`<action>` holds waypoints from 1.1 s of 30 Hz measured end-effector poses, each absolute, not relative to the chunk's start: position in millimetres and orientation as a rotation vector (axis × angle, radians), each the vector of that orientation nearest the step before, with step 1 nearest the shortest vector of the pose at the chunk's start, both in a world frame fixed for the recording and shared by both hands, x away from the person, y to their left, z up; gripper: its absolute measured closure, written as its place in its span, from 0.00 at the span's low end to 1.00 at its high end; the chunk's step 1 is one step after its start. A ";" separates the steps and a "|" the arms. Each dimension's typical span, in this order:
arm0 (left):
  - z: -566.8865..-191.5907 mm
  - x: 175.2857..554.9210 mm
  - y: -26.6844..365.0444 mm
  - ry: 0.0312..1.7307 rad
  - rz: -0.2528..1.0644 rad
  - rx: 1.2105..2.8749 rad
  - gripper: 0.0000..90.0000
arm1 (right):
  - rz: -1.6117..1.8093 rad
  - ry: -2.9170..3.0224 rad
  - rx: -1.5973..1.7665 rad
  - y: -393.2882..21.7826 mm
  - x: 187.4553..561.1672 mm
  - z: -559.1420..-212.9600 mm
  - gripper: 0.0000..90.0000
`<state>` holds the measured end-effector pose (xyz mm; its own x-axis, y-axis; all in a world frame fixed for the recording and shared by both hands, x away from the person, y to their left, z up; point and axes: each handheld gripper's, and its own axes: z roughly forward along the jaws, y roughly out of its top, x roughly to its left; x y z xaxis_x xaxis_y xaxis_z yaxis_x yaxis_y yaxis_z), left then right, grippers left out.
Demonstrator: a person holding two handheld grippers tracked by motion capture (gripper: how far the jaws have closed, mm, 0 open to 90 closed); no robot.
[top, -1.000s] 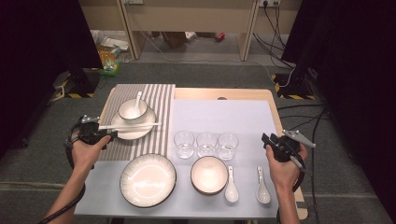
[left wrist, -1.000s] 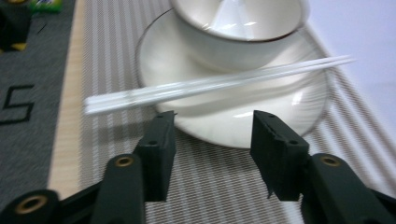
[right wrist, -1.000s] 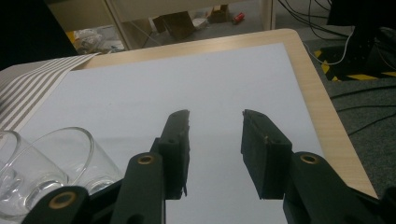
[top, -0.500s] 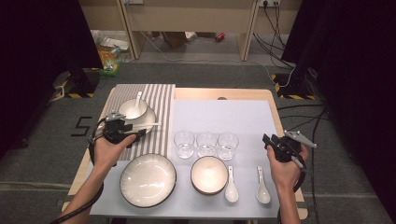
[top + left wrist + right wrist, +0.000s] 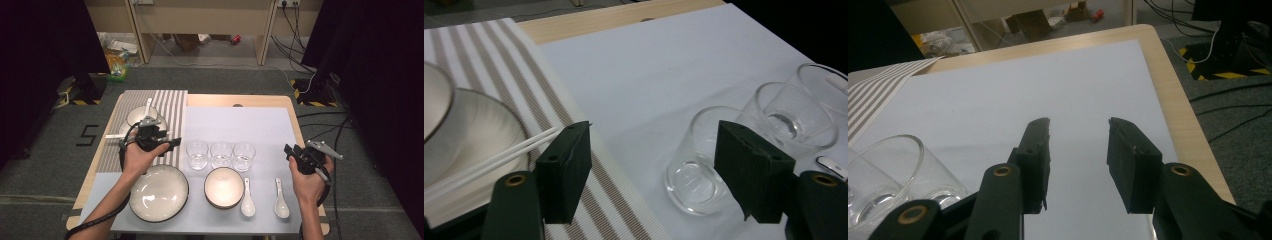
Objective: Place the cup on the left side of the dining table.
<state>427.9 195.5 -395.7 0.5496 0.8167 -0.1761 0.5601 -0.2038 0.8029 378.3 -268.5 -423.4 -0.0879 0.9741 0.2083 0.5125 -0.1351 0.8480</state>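
Our left hand-held gripper (image 5: 172,142) hangs over the striped mat (image 5: 172,107), its jaws spread wide with nothing between them; they have just been opening. In the left gripper view the nearest glass (image 5: 704,162) stands just ahead of the jaws on the white cloth (image 5: 649,75), and two more glasses (image 5: 796,117) line up behind it, all upright and close together. On the other side of those jaws a pair of white chopsticks (image 5: 489,162) lies across a plate (image 5: 479,145) on the mat, their tips near the left jaw but not touching it. In the high view that plate carries a small bowl (image 5: 137,116) with a spoon in it, close to the tabletop's left edge. Our right hand-held gripper (image 5: 290,151) hovers near the right edge of the tabletop (image 5: 295,125), jaws parted and empty, well apart from the glasses. Ahead of it, in the right gripper view, the white cloth (image 5: 1058,85) lies bare up to the far wooden rim, which leaves broad open room in the middle and rear of the tabletop. Along the near edge sit a large bowl (image 5: 159,192), a smaller bowl (image 5: 224,187) and two white spoons (image 5: 247,200), set side by side with narrow gaps between them.
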 end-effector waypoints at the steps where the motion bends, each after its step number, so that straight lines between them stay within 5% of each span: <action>1: -395.0 428.7 191.0 1.111 0.352 1.896 0.34 | 1.154 1.616 1.674 -269.2 378.1 -423.7 0.68; 18: -426.1 447.8 148.0 1.080 0.206 2.025 0.45 | 1.157 1.598 1.670 -269.7 371.2 -419.1 0.68; 33: -439.0 457.0 139.6 1.084 0.231 2.128 0.79 | 1.161 1.608 1.676 -268.9 372.7 -422.4 0.68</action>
<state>457.0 139.6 -439.0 0.6294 0.7611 -0.1570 0.6309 -0.3824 0.6751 372.7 -268.9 -422.4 -0.0821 0.9733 0.2145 0.5101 -0.1439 0.8480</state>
